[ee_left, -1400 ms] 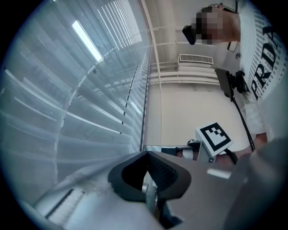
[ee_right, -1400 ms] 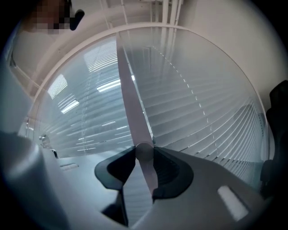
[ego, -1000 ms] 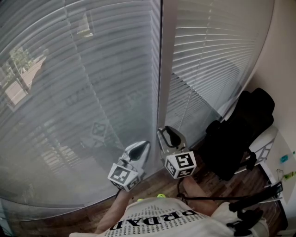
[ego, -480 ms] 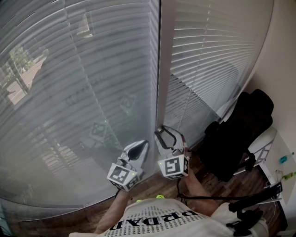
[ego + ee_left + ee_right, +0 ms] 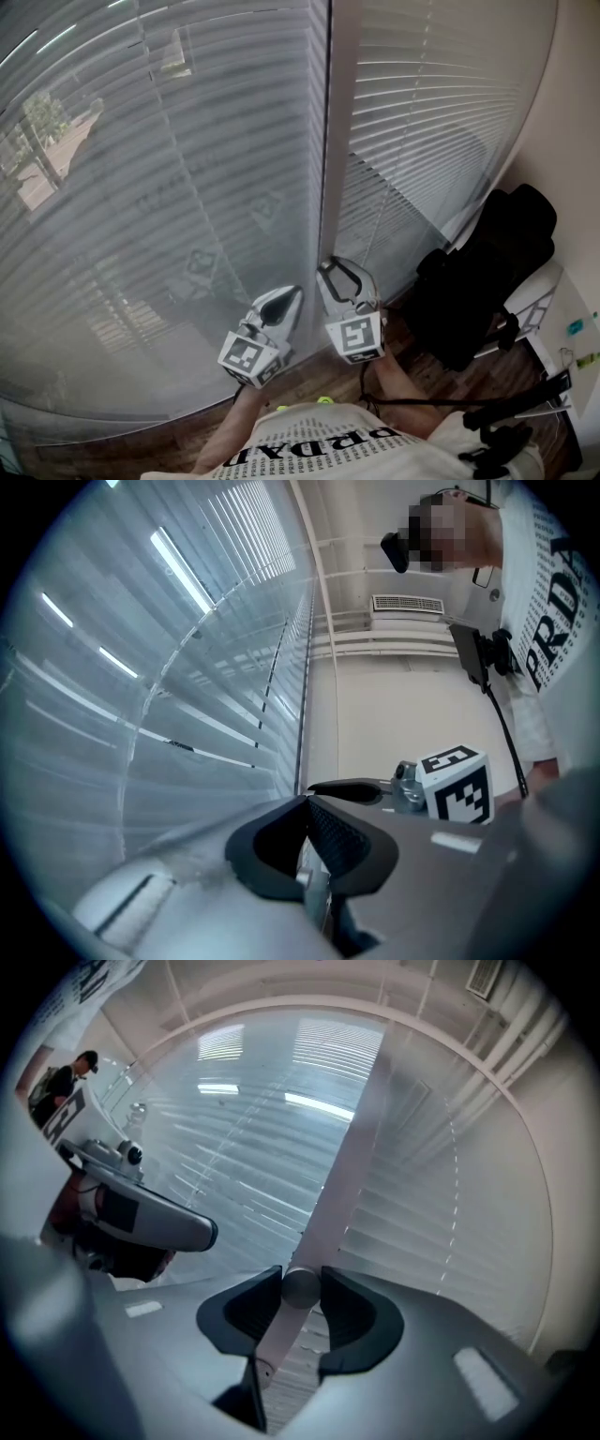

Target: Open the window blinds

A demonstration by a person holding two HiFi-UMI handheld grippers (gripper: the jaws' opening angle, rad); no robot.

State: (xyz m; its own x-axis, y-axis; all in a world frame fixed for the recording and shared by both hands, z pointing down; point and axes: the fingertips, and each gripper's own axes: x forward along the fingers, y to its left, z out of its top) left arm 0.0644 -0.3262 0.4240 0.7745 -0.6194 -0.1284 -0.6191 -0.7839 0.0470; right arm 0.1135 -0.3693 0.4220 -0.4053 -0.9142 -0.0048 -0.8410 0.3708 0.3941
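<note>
Down by the post between the two window blinds [image 5: 187, 187], the head view has both tools side by side. The right gripper [image 5: 343, 269] has rolled about its own line since a second ago. Its marker cube now faces the camera more squarely, while the left gripper [image 5: 293, 292] has not shifted. High on the left-hand blind a few bright slits show that were not there before. The right-hand blind looks as closed as it was. The wand I cannot pick out here against the post.

From the left gripper view, that tool's jaws meet at their tips with nothing seen between them. Beyond them the slats carry thin lines of daylight, so they are tilted only a little.

From the right gripper view, the pale tilt wand [image 5: 271, 1342] stands between the jaws, its rounded part touching both pads. The jaws have just been closing, and they hold it at a fairly wide set.

My reading: the roll is twisting the wand and the slats have begun to turn — the opening is started but far from done. It likely needs more twists, with a regrip between them.
</note>
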